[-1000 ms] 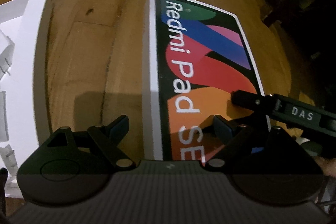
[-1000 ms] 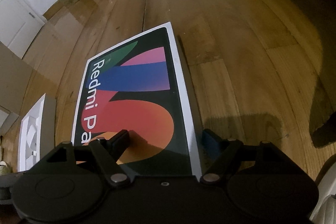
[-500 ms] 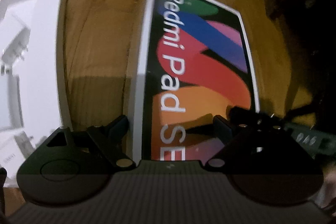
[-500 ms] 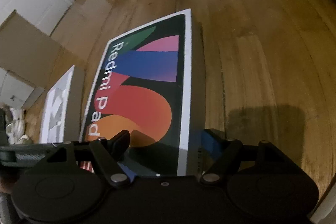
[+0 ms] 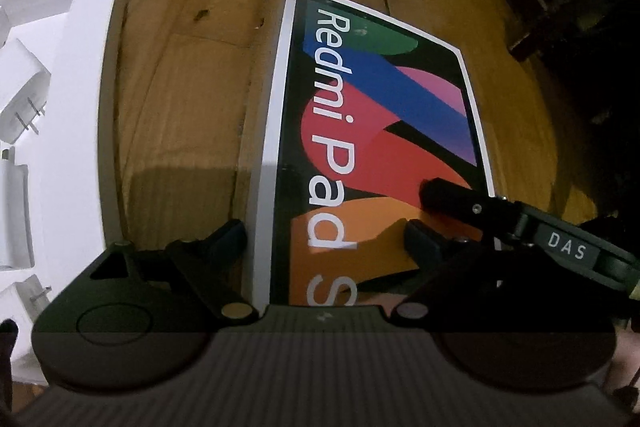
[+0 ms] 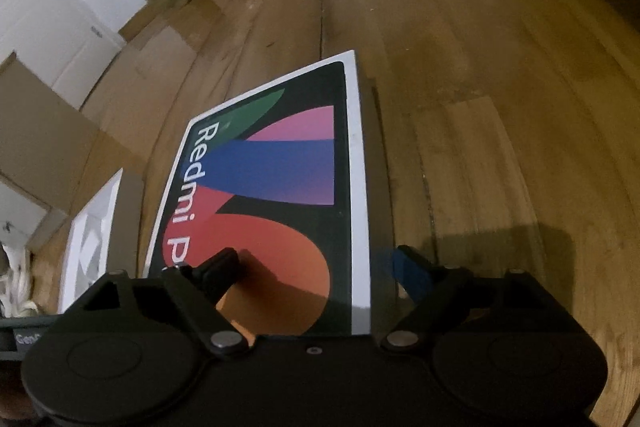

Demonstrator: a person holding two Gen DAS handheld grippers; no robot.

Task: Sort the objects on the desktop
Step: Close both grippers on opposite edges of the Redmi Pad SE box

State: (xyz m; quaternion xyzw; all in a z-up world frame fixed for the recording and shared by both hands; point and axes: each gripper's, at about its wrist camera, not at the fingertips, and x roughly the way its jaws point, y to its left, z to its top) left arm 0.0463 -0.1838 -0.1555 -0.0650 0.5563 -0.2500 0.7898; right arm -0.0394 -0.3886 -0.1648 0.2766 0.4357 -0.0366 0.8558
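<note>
Straddling the box's two long edges, both hand-held grippers stand released.

The Redmi Pad box (image 5: 380, 147) lies flat on the wooden floor (image 5: 192, 107), a white tray (image 5: 80, 107) well apart at its left. The left hand-held gripper (image 5: 326, 239) spans its left edge. The right hand-held gripper (image 6: 316, 263), jaws just widened, spans its right edge without pressing.

both handheld grippers are matte black. the left gripper (image 5: 326, 235) has angular linkage arms on brass-coloured pivot pins, round discs to either side and a grey ribbed body. the right gripper (image 6: 316, 263) has silver pivot pins, a small centre screw and blue-padded fingers (image 6: 408, 269); its arm reads "das".
</note>
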